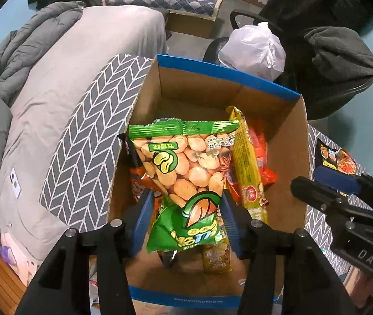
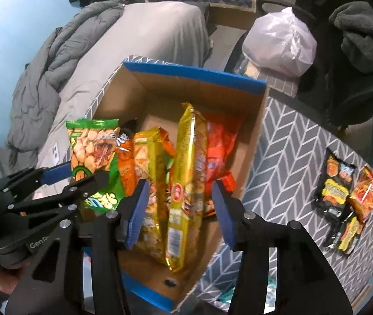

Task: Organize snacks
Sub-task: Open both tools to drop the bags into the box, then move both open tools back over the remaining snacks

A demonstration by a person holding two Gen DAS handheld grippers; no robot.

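Note:
A cardboard box with a blue rim (image 1: 226, 71) (image 2: 194, 72) stands on the chevron-patterned table and holds several snack packs on end. My left gripper (image 1: 186, 195) (image 2: 78, 176) points down into the box. Its jaws stand open on either side of a green broad-bean bag (image 1: 186, 162) (image 2: 92, 141). My right gripper (image 2: 180, 183) (image 1: 325, 183) is open too, straddling a long yellow biscuit pack (image 2: 186, 183) (image 1: 249, 168) and a yellow-orange bag (image 2: 149, 162). A red pack (image 2: 218, 147) (image 1: 261, 144) leans beside them.
More snack packets lie on the chevron cloth (image 2: 291, 144) right of the box: a black one (image 2: 336, 186) (image 1: 328, 155), a red one (image 2: 365, 194), a small yellow one (image 2: 349, 233). A bed with a grey duvet (image 1: 29, 52), a white plastic bag (image 1: 254, 47) and a clothes-draped chair (image 1: 338, 60) stand beyond.

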